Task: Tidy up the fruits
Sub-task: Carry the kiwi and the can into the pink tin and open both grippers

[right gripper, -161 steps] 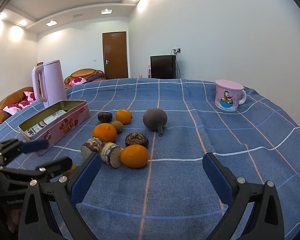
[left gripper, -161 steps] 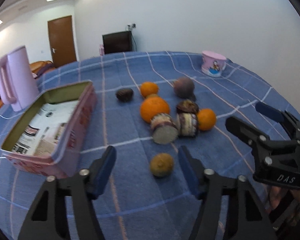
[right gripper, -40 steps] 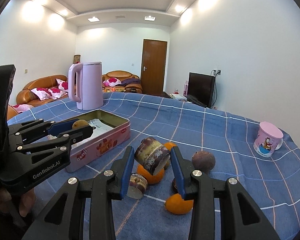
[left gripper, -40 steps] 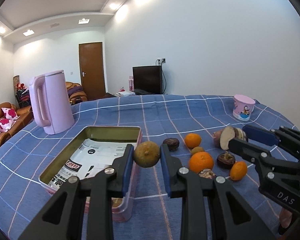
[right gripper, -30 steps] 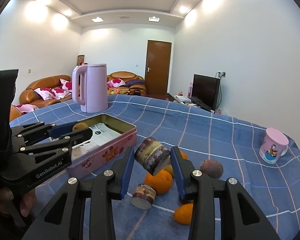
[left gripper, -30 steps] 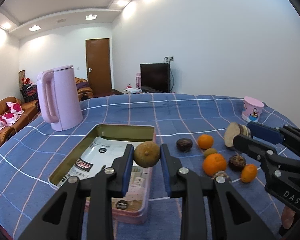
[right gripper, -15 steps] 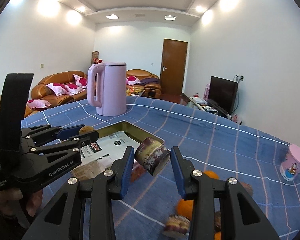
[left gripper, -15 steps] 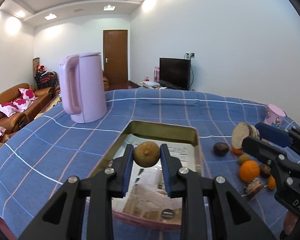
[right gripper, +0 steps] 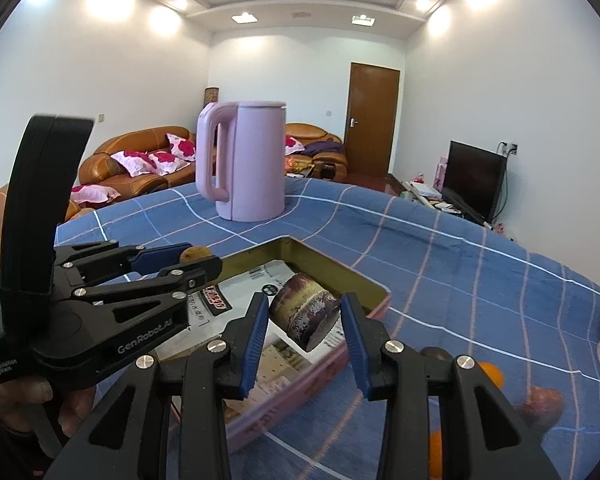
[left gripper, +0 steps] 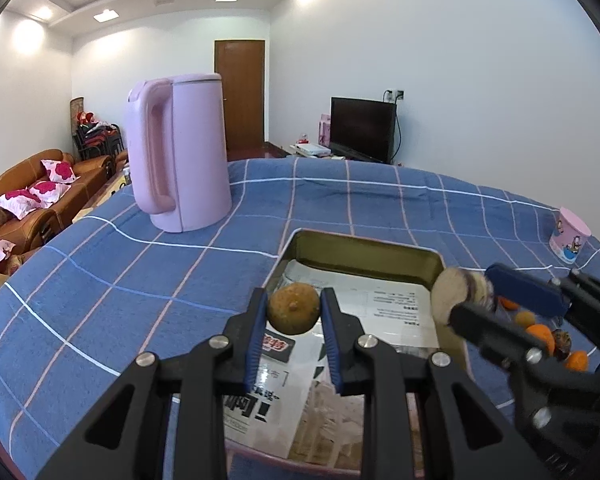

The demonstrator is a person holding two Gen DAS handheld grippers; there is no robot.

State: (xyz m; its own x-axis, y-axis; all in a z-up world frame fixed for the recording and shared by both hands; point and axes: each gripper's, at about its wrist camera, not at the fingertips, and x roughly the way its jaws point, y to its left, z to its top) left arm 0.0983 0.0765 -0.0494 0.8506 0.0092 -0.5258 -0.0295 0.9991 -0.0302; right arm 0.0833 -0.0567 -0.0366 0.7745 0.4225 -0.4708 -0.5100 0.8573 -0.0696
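My left gripper (left gripper: 294, 314) is shut on a small brownish-green round fruit (left gripper: 294, 314) and holds it above the near left part of the open pink tin (left gripper: 364, 254), which is lined with printed paper. My right gripper (right gripper: 305, 318) is shut on a cut piece of purple-skinned root (right gripper: 305, 317), tilted, over the tin (right gripper: 374, 286). In the left wrist view that piece (left gripper: 458, 296) shows its pale cut face at the right, over the tin's right rim. Oranges (left gripper: 540, 336) and dark fruits lie on the blue cloth to the right of the tin.
A tall pink kettle (left gripper: 180, 152) stands on the blue checked tablecloth (left gripper: 120, 280) beyond the tin on the left. A pink cartoon cup (left gripper: 570, 236) sits at the far right. A hand (right gripper: 40, 396) grips the left tool. Sofas and a television stand beyond the table.
Both grippers have carried their loads leftward from the fruit pile to above the tin. The kettle and the tin now look closer, and the loose fruits have slid to the right edge.
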